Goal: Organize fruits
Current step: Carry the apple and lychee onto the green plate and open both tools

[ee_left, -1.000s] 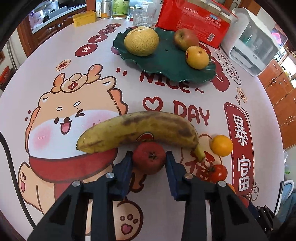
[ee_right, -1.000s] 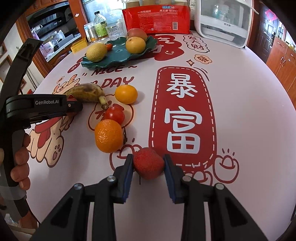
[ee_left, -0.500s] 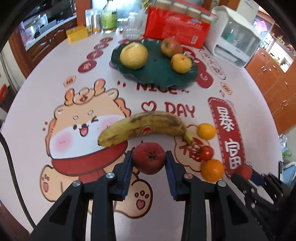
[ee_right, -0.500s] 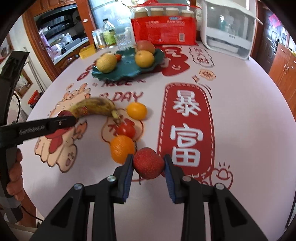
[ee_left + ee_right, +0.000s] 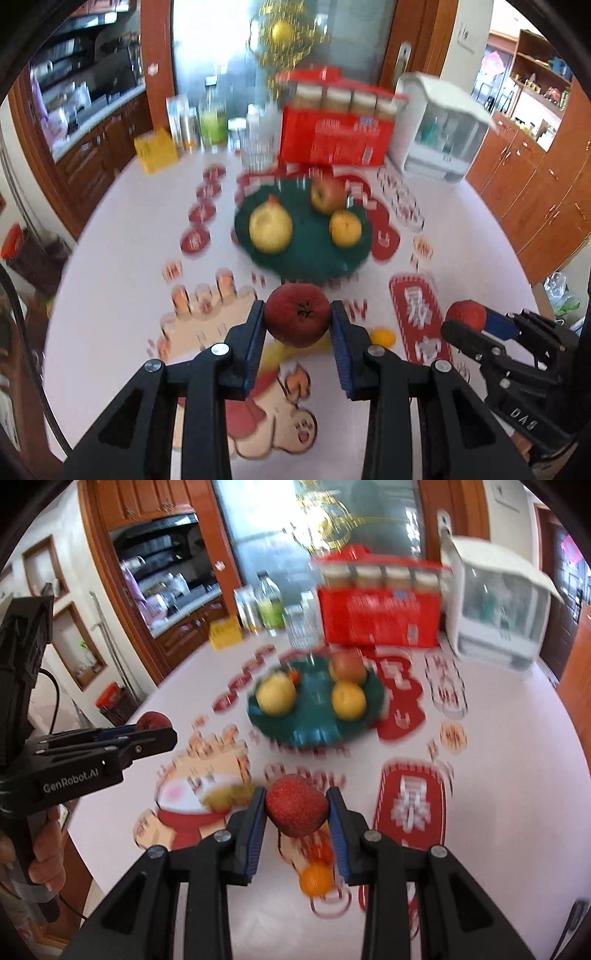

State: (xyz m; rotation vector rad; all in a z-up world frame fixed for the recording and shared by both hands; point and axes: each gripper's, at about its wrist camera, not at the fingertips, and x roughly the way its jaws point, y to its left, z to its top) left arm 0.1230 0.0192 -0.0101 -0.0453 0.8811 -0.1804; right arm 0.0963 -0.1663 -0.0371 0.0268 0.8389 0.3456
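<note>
Each gripper's fingers pinched a small red fruit: left gripper a dark red round fruit, right gripper a speckled red fruit, green leaf-shaped plate at twelve o'clock.

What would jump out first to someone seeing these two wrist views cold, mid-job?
Each gripper is clamped on a small red fruit in the air: the left gripper holds a dark red fruit, the right gripper a speckled red fruit. Beyond them, mid-table, a green plate carries a large yellow fruit, an apple and a smaller yellow fruit. A red package stands behind it.
</note>
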